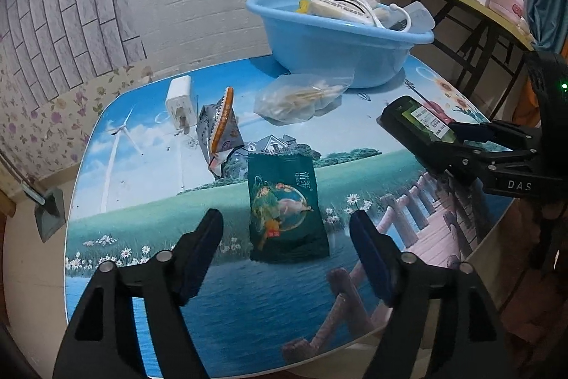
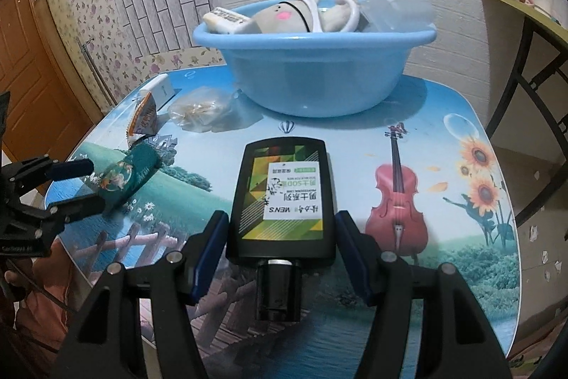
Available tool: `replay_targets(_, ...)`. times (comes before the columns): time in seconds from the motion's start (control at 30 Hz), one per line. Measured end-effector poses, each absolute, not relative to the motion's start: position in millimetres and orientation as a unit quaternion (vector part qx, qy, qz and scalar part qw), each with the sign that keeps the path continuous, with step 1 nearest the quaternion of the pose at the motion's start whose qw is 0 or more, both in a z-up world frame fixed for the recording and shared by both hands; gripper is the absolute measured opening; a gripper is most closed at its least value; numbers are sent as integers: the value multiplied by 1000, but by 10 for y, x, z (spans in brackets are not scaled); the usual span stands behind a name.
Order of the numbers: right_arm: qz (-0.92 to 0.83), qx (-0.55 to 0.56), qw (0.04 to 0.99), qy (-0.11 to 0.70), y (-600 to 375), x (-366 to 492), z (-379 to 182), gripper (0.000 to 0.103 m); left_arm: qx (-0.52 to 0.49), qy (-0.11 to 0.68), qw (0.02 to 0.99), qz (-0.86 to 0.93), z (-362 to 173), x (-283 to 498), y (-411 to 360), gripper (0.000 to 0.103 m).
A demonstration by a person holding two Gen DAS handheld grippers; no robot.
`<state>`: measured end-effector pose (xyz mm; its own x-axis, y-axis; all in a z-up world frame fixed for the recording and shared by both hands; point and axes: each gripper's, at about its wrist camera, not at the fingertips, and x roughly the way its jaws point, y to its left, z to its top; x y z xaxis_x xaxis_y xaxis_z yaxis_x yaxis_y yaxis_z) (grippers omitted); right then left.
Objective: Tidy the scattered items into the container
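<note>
- Bottle first: my right gripper (image 2: 280, 237) has its blue pads on either side of the black men's toiletry bottle (image 2: 282, 194), cap toward me. The jaws look nearly closed on its sides, though I can't tell whether the pads are pressing or only flanking it. In the left wrist view the bottle looks raised and tilted above the table (image 2: 443, 290).
- My left gripper (image 1: 285, 244) is wide open and holds nothing; the dark green sachet (image 1: 285, 205) lies flat on the table between its fingertips.
- The blue basin (image 2: 312, 77) stands at the far end of the table, already piled with a plush toy (image 2: 284, 15), a white cable and a clear plastic box.
- Still out, left of the basin: a white charger plug (image 1: 181, 103), a silver-and-orange snack packet (image 1: 220, 134) and a clear bag of pale snacks (image 1: 301, 96).
- Risks, as I judge them:
  - The bottle is smooth and held near its cap end, so its weight could swing it down and slip it out.
  - The basin is heaped; dropping the bottle on top may knock the box over the rim.
  - The sachet is thin and flat, so my pads may close over it and miss.
</note>
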<state>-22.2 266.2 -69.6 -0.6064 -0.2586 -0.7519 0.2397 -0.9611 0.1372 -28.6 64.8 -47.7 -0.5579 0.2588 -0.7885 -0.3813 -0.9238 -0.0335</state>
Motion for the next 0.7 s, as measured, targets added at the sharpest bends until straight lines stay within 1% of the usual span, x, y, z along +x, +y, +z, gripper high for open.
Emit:
replay_targets(0.23,-897,420,138,-10,2656,-217,-703,61,-455,56,181,870,-615,-416,644,74)
replay_targets(0.43,-897,421,135,-5,2643,-228,-713,61,-457,75,183,867,-666,-449,730,74)
replay_targets(0.47,-897,422,133,-3,2637,-230,-716,61,-455,79,183,868,-669,-446,743,71)
replay_targets(0.5,-898,420,133,-2,2631,-227,-714,61,-451,83,182,870,-668,-439,752,65)
replay_targets(0.53,-898,419,133,0,2623,-224,-711,61,-447,82,184,871,-662,-435,754,62)
replay_targets(0.57,-898,419,133,3,2617,-227,-710,62,-445,81,185,873,-653,-440,753,52)
replay_targets(0.6,-898,419,132,6,2607,-231,-716,63,-442,80,183,874,-645,-440,749,47)
replay_targets(0.7,-898,422,128,11,2584,-248,-740,65,-440,75,184,876,-640,-450,733,46)
